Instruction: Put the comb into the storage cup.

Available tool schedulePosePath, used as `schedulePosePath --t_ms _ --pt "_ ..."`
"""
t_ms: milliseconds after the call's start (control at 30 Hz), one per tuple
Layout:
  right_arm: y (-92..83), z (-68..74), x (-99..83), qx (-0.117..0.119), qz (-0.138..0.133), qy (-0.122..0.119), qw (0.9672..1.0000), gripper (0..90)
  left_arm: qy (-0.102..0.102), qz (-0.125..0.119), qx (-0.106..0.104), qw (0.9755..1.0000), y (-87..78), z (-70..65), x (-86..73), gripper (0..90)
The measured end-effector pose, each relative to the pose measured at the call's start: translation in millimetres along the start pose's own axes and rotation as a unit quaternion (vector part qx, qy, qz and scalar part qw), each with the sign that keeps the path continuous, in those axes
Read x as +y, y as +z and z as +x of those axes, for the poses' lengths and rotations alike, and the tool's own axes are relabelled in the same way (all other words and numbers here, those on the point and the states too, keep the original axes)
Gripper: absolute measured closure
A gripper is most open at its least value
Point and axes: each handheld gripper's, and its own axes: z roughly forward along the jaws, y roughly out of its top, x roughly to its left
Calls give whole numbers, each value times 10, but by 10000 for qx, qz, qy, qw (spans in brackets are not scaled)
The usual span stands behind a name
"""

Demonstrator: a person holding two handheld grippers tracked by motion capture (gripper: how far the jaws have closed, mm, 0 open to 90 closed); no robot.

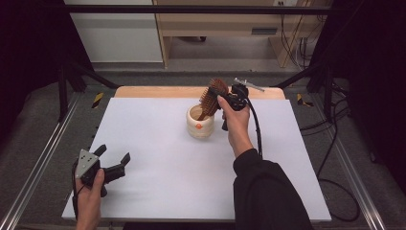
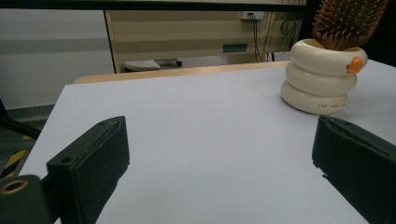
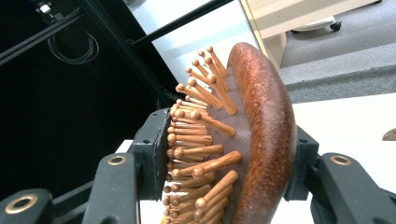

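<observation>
A wooden hairbrush (image 1: 214, 95) stands tilted with its handle down in a cream ringed cup (image 1: 200, 123) at the middle back of the white table (image 1: 163, 172). My right gripper (image 1: 216, 97) is shut on the brush head from the right. In the right gripper view its jaws press the bristle side and the smooth back of the brush (image 3: 264, 140). My left gripper (image 1: 114, 154) rests open at the table's front left, holding nothing. The left gripper view has its jaws wide apart over bare table, with the cup (image 2: 322, 79) and the brush (image 2: 348, 23) far off at the right.
The cup bears a small orange mark (image 2: 355, 65). A wooden strip (image 1: 158, 92) edges the table's far side. Metal rails (image 1: 33, 177) run along both sides, and cables (image 1: 335, 143) trail on the floor at the right. Cabinets (image 1: 215, 24) stand beyond the table.
</observation>
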Motion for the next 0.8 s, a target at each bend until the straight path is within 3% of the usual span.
schedulePosePath --t_ms 800 --pt "-1 -15 15 3 22 -18 10000 398 -4 -8 17 10000 1 -1 -1 41"
